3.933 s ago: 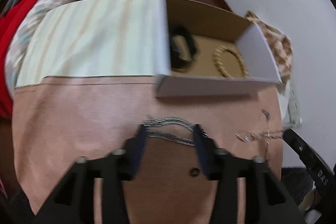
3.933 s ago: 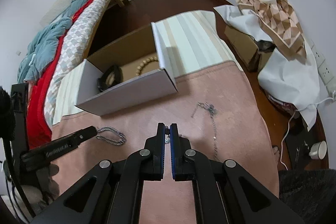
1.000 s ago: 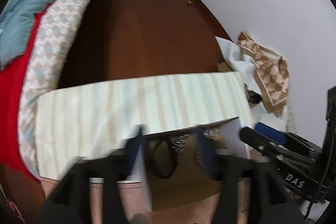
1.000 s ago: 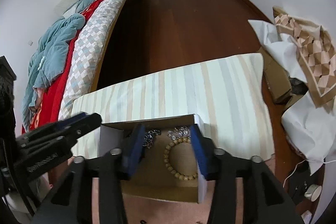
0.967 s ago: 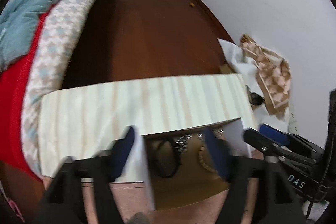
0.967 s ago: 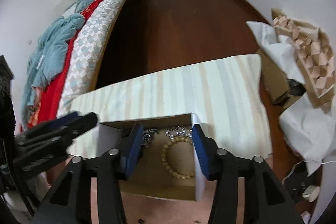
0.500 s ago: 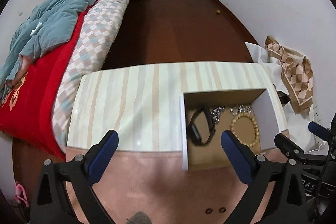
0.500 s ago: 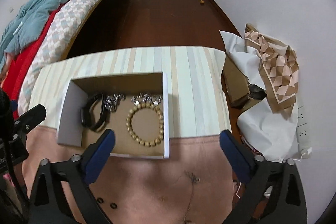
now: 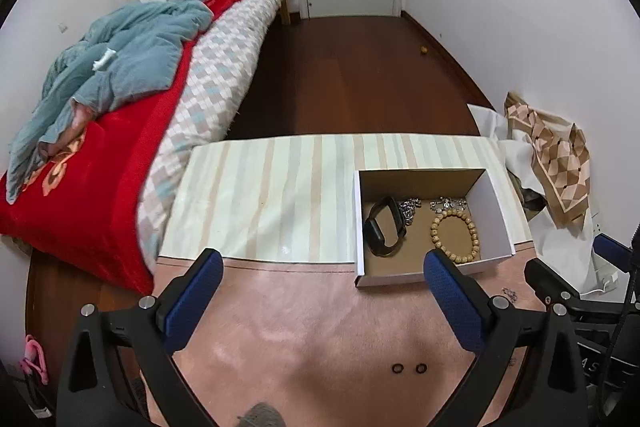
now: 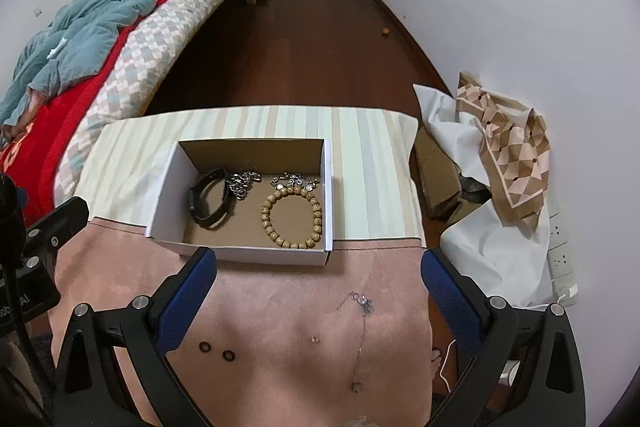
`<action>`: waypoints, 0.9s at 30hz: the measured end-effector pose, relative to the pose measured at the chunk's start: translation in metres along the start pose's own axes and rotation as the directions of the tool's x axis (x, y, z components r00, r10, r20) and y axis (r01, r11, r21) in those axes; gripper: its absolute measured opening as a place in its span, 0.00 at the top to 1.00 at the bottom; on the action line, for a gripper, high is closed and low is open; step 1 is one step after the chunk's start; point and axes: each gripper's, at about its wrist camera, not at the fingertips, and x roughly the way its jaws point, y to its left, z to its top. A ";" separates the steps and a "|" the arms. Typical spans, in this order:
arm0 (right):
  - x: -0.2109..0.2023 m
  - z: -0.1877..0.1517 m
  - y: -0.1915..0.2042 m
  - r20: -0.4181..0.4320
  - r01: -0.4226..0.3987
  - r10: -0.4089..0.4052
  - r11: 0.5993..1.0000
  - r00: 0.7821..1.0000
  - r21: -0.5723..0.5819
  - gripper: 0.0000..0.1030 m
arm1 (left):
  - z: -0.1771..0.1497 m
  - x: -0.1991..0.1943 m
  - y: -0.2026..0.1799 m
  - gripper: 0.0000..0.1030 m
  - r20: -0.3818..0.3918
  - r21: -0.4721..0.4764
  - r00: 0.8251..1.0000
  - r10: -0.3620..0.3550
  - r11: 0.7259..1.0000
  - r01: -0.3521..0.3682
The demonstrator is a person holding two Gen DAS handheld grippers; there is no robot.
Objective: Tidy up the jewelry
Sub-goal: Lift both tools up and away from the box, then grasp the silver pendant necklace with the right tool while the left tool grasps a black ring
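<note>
A white cardboard box [image 9: 493, 215] [image 10: 168, 195] stands where the striped cloth meets the pink cloth. Inside lie a black watch band [image 9: 374, 233] [image 10: 196, 203], a wooden bead bracelet [image 9: 436, 227] [image 10: 265, 217] and two silver chains [image 9: 408, 205] [image 10: 294, 181] along the far wall. On the pink cloth in front are two small black rings [image 9: 396, 368] [image 10: 204, 346], a thin necklace [image 10: 362, 301] and a tiny stud [image 10: 314, 339]. My left gripper [image 9: 320, 263] hangs open and empty, left of the box's near side. My right gripper [image 10: 319, 259] is open and empty before the box's front wall.
A bed with a red blanket [image 9: 100, 167] runs along the left. By the right wall lie white paper and a patterned cloth [image 10: 512, 147], a brown carton [image 10: 436, 175] and a power strip [image 10: 560, 247]. The striped cloth [image 9: 272, 195] stretches left of the box.
Both grippers have drawn back and up from over the box, and their jaws have spread wide. The two silver chains, earlier on the pink cloth, now lie in the box.
</note>
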 end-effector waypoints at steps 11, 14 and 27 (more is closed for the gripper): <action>-0.072 -0.021 -0.001 0.103 0.010 -0.012 1.000 0.995 0.021 0.00 | -0.025 -0.058 0.002 0.00 0.086 0.019 0.996 0.035 0.999 -0.037; -0.087 -0.026 0.001 0.126 0.001 -0.003 1.000 0.992 0.018 0.00 | -0.031 -0.071 0.003 0.00 0.095 0.014 0.995 0.027 0.999 -0.029; -0.061 -0.084 -0.055 0.045 -0.080 0.073 0.975 0.996 0.209 0.00 | -0.068 -0.057 0.003 0.00 0.054 -0.011 0.996 0.077 0.997 -0.077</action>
